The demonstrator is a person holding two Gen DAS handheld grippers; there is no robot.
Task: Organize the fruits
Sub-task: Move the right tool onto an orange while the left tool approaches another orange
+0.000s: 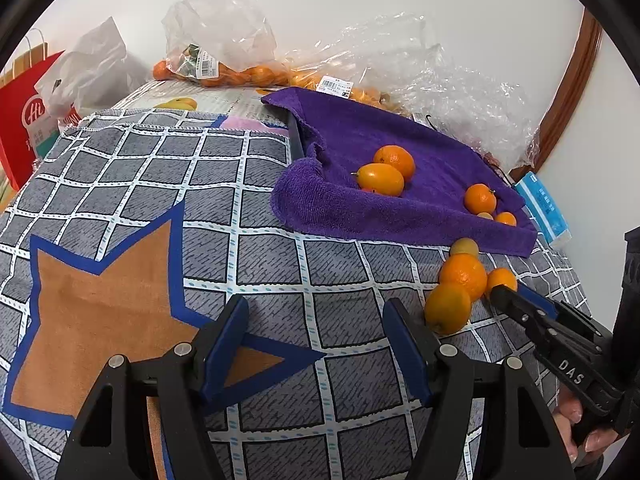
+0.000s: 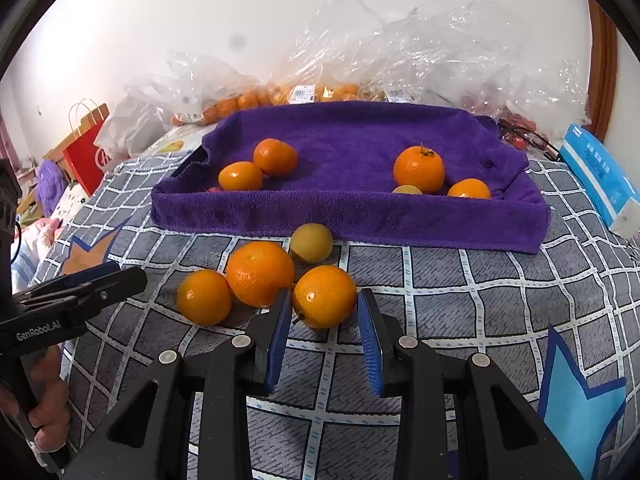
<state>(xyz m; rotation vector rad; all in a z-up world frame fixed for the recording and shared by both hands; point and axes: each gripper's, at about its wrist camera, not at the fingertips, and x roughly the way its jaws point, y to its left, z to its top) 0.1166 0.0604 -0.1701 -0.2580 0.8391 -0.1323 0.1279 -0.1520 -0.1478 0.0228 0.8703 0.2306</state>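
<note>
Purple terry towel [image 2: 352, 216], draped over a shallow tray, serves as the landmark. Loose on the grey checked cloth [image 2: 460, 312] just in front of its near edge: four fruits in a touching cluster. These are one large orange mandarin [image 2: 260, 273], two smaller round oranges, one to its left [image 2: 204, 297] and one to its right [image 2: 325, 295], and one pale yellow round fruit [image 2: 311, 242] closest to the towel.

On the towel: two oranges at the left, three fruits at the right, plus a small red sliver at the left that cannot be identified.

Right gripper [image 2: 325, 326]: jaws narrow, blue pads standing either side of the right-hand orange; whether the pads press on it cannot be told.

Left gripper [image 1: 316, 344]: jaws moderately wide, nothing between them, over bare cloth well to the left of the cluster.

Handling judgement: the fruits look light, round, smooth-skinned, and firm but bruisable. They should roll freely on the cloth. Best hold is across the widest middle, with pads level and gentle pressure. Nudging a neighbour could scatter the cluster.

Behind the towel: clear plastic bags [image 2: 400, 40] holding more oranges, count not readable.
</note>
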